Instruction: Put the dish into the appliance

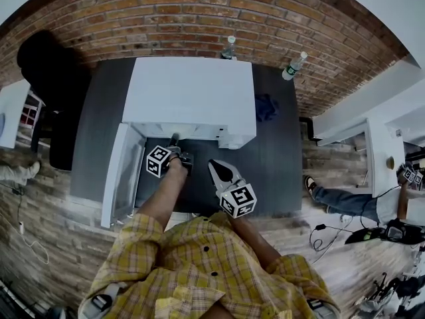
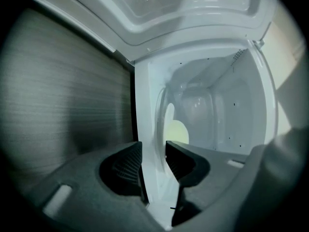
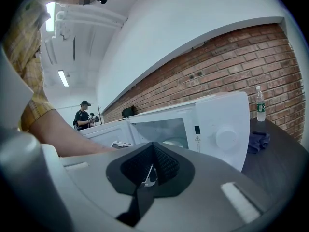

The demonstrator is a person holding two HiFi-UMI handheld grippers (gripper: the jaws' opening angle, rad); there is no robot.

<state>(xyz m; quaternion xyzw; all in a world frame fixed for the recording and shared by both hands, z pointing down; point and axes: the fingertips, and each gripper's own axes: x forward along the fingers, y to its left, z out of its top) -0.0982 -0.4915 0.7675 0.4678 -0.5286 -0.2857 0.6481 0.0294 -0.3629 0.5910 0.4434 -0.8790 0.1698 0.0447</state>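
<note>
The white microwave [image 1: 192, 95] stands on a dark table [image 1: 279, 171] with its door [image 1: 119, 171] swung open to the left. My left gripper [image 1: 176, 141] is at the mouth of the cavity [image 2: 217, 110]. Its jaws stand open, astride a white strip of the oven's front frame [image 2: 147, 110], and the pads are not pressing on it. Just beyond the fingertips, inside the cavity, lies a round pale dish [image 2: 176, 132]. My right gripper [image 1: 216, 166] hangs in front of the microwave [image 3: 217, 124], shut and holding nothing [image 3: 153, 151].
Two water bottles [image 1: 229, 45] [image 1: 294, 65] stand at the table's back by the brick wall, and a blue cloth [image 1: 265, 106] lies right of the microwave. A person's legs [image 1: 332, 198] are on the floor to the right. Another person [image 3: 84, 117] stands far off.
</note>
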